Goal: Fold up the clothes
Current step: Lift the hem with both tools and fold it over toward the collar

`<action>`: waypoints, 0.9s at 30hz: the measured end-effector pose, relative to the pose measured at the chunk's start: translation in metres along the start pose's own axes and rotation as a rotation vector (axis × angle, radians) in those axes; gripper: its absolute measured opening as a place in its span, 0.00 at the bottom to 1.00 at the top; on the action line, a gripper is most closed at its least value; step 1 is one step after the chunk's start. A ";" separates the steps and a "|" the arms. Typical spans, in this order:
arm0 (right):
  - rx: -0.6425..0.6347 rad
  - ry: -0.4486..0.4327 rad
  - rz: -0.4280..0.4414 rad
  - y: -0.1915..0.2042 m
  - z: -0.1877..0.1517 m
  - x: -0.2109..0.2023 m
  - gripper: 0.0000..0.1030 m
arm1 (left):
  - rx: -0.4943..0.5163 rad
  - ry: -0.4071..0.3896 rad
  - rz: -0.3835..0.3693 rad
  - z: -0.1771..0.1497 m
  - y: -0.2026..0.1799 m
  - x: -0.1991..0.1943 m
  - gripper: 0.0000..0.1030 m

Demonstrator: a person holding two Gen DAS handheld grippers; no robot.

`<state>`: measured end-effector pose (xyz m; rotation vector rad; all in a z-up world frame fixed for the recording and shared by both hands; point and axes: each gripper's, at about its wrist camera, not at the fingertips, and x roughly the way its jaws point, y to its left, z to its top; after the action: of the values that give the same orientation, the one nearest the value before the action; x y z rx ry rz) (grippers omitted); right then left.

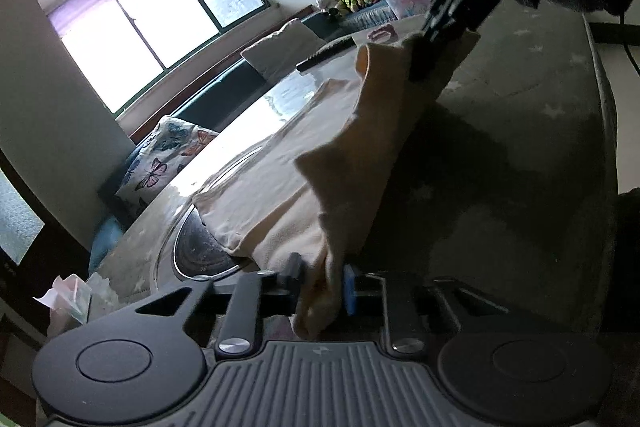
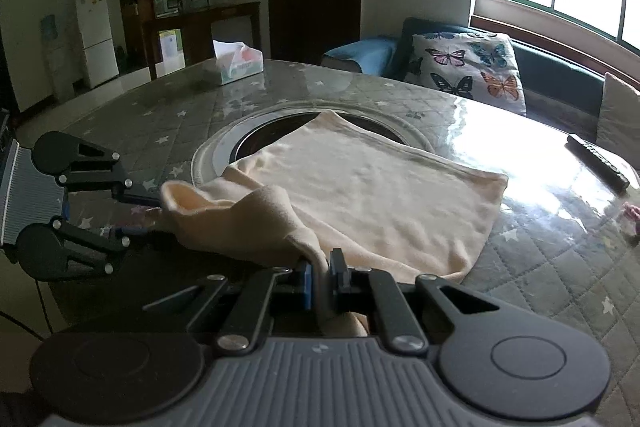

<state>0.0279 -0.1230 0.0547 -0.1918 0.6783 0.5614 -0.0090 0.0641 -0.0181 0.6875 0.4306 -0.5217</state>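
Observation:
A cream-coloured garment [image 2: 360, 195] lies on the quilted table, its far part spread over the round inset. My left gripper [image 1: 322, 283] is shut on one near corner of the garment [image 1: 320, 195] and lifts it off the table. My right gripper [image 2: 319, 277] is shut on the other near corner, the cloth bunched between its pads. In the right wrist view the left gripper [image 2: 154, 217] stands at the left, pinching the cloth. In the left wrist view the right gripper [image 1: 430, 61] hangs at the upper right, gripping the cloth. The lifted near edge sags between both grippers.
The table [image 2: 540, 267] has a grey star-patterned quilted cover under glass and a round dark inset [image 2: 256, 143]. A tissue box [image 2: 236, 65] stands at the far side. A remote control [image 2: 598, 165] lies at the right. A sofa with a butterfly cushion [image 2: 468, 65] runs under the window.

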 end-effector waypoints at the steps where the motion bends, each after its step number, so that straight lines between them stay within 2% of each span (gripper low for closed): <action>1: 0.000 -0.001 0.000 0.000 -0.001 -0.001 0.06 | -0.006 -0.002 -0.001 0.000 0.001 -0.001 0.08; 10: -0.007 -0.044 0.011 0.007 -0.009 -0.027 0.05 | -0.081 -0.055 -0.017 0.012 0.004 -0.041 0.05; 16: -0.020 -0.071 0.040 0.020 -0.023 -0.077 0.05 | -0.126 -0.101 -0.049 0.022 -0.005 -0.098 0.05; 20: -0.027 -0.082 0.055 0.031 -0.030 -0.107 0.05 | -0.123 -0.120 -0.032 0.031 -0.011 -0.116 0.05; 23: -0.033 -0.083 0.032 0.031 -0.027 -0.109 0.05 | -0.124 -0.118 -0.002 0.040 -0.008 -0.108 0.05; 27: -0.009 -0.086 0.013 0.017 -0.014 -0.096 0.05 | -0.148 -0.113 0.018 0.051 0.008 -0.078 0.05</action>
<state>-0.0505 -0.1545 0.1055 -0.1708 0.5937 0.5817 -0.0556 0.0580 0.0627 0.5165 0.3528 -0.5034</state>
